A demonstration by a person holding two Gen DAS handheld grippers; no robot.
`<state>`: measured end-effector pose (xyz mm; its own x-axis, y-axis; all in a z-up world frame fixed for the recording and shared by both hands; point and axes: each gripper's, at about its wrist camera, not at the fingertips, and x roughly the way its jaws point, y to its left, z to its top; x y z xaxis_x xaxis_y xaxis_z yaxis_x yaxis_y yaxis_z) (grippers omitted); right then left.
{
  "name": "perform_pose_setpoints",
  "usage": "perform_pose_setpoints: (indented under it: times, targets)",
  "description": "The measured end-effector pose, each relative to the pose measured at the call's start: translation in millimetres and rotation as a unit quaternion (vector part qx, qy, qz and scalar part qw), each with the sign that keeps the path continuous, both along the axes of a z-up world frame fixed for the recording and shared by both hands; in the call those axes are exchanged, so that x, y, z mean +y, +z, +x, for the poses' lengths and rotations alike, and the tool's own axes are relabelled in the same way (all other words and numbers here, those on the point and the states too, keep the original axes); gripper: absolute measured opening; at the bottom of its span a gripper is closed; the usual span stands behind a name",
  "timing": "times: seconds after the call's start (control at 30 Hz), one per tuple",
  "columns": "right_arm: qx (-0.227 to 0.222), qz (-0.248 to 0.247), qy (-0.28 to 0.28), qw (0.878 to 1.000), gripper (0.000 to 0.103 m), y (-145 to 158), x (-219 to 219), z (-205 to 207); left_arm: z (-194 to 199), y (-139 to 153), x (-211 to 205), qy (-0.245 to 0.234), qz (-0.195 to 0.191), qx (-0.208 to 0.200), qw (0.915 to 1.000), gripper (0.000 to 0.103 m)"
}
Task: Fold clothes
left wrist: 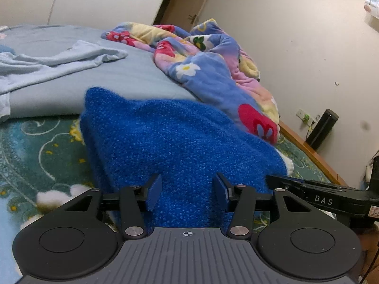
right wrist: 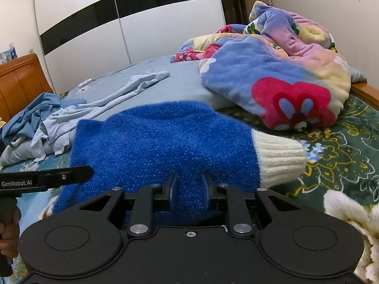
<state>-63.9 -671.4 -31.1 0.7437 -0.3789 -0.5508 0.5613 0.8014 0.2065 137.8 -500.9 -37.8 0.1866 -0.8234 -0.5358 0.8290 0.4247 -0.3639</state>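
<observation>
A fuzzy blue sweater (left wrist: 170, 137) lies bunched on the bed just ahead of both grippers. In the right wrist view the sweater (right wrist: 154, 137) shows a white ribbed cuff (right wrist: 279, 158) pointing right. My left gripper (left wrist: 188, 193) is shut on a thick fold of the sweater's near edge, with fabric filling the gap between its blue pads. My right gripper (right wrist: 189, 190) is shut more narrowly on another bunch of the same edge. Each view shows the other gripper's black finger (left wrist: 296, 187) (right wrist: 59, 176) reaching into the sweater from the side.
A floral fleece blanket (right wrist: 272, 82) is heaped at the back right, close behind the sweater. Light blue garments (right wrist: 106, 99) lie crumpled to the left on the pale sheet. A green patterned bedspread (left wrist: 35, 146) covers the near bed. A wooden headboard (right wrist: 19, 82) and a wardrobe (right wrist: 142, 35) stand beyond.
</observation>
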Motion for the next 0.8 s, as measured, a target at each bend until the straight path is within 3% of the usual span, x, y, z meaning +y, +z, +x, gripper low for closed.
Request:
perform_pose_setpoints:
  times: [0.2, 0.3, 0.47, 0.6, 0.8]
  targets:
    - [-0.008, -0.008, 0.002, 1.000, 0.027, 3.6, 4.3, -3.4, -4.2, 1.8, 17.2, 0.011, -0.026, 0.008, 0.9996, 0.045]
    - [-0.011, -0.011, 0.010, 1.000, 0.030, 6.4, 9.7, -6.8, -6.8, 6.0, 26.9, 0.019, -0.035, 0.010, 0.9992, 0.055]
    - [-0.016, -0.012, 0.031, 0.999, 0.045, 12.7, 21.9, -7.6, -14.5, 12.7, 36.9, 0.040, -0.026, -0.006, 0.9988, 0.069]
    - [-0.010, -0.028, 0.055, 0.998, 0.065, 17.9, 37.5, -2.7, -19.6, 14.5, 46.2, 0.057, -0.019, -0.009, 0.9981, 0.077]
    - [-0.007, -0.038, 0.091, 0.995, 0.075, 25.5, 61.9, 2.7, -25.6, 17.4, 66.4, 0.086, -0.012, -0.017, 0.9961, 0.079]
